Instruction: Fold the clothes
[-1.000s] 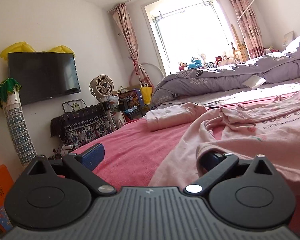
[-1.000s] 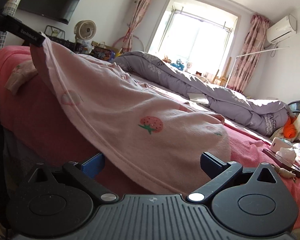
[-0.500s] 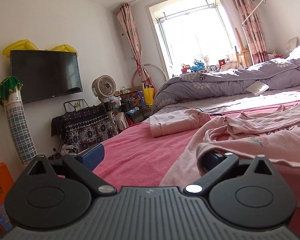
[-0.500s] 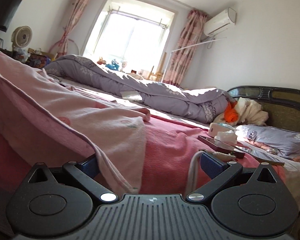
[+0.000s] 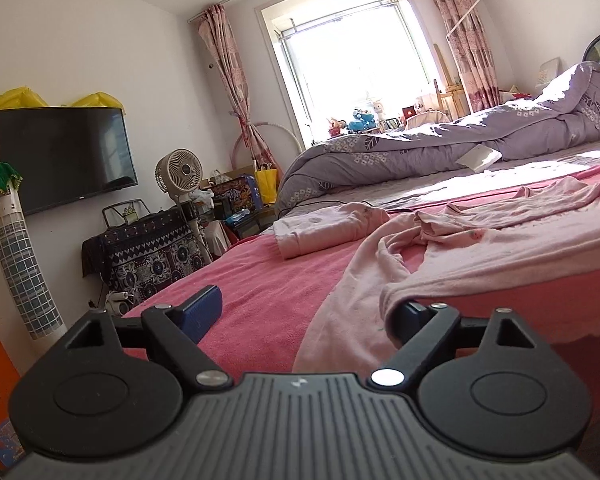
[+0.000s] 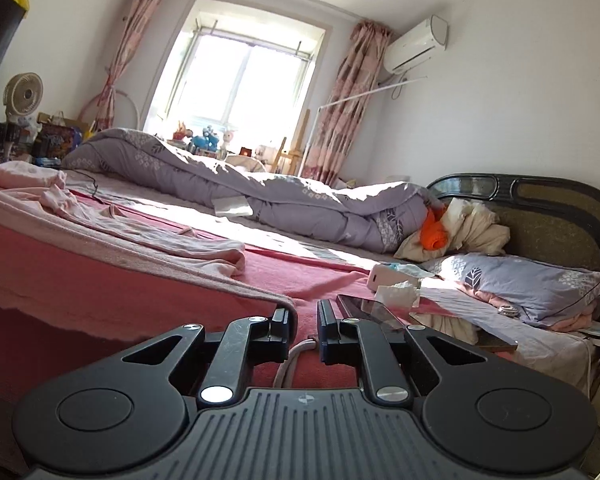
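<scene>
A pale pink garment with small strawberry prints lies spread across the red bedsheet. My left gripper is at the garment's near left corner. Its jaws are wide and closing. The hem drapes over its right finger, and a flap hangs between the fingers without being pinched. In the right wrist view the garment runs along the bed edge to my right gripper. Its jaws are closing and only a narrow gap is left. The garment's corner touches the left fingertip, and the pads do not press on it.
A folded pink piece lies farther up the bed. A purple quilt fills the far side. A dark tablet, a tissue pack, a pillow and a grey cable lie near my right gripper. A fan and a cabinet stand left of the bed.
My right gripper's jaws went from wide to nearly shut while it rose and swung right. The garment, draped high before, now lies flat. My left gripper's jaws narrowed slightly.
</scene>
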Demonstrator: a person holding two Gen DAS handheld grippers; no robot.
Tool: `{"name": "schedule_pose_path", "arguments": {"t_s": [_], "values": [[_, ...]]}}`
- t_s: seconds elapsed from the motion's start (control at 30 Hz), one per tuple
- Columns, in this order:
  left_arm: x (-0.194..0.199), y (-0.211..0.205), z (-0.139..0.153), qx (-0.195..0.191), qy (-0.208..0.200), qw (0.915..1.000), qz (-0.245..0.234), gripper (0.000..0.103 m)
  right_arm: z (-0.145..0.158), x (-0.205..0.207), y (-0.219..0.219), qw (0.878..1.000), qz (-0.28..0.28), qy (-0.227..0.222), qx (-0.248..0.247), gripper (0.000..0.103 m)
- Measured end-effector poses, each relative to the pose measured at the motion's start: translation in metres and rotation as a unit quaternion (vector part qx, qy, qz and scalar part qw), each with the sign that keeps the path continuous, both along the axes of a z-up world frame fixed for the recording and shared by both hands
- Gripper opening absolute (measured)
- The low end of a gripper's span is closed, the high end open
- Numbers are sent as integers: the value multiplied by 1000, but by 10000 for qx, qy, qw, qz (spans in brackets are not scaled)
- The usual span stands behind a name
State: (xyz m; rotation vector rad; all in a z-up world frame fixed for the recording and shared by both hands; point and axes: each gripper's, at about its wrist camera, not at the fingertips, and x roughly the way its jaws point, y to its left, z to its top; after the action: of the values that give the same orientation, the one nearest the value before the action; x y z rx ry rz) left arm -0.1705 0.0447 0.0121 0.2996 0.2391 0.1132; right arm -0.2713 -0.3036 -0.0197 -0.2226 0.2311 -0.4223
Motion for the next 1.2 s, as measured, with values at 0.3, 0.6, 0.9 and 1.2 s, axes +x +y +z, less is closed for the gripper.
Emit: {"name": "schedule_pose_path", "arguments": {"t_s": [0.3, 0.6, 0.9, 1.2], "values": [[4, -7, -53, 366, 1051, 9937, -97, 89, -52, 8, -4, 9919, 37, 1268, 43, 17], [-6, -29, -99, 2028, 1860, 9595, -603, 95, -56, -6, -16, 9820, 551, 1805, 46, 64], [5, 4, 3, 187, 851, 9937, -707, 96, 9, 31, -22, 9816, 1622, 96, 1004, 71], [115, -106, -12, -265, 759, 9889, -1246, 98, -6, 228, 30, 9697, 1563, 983, 1598, 58]]}}
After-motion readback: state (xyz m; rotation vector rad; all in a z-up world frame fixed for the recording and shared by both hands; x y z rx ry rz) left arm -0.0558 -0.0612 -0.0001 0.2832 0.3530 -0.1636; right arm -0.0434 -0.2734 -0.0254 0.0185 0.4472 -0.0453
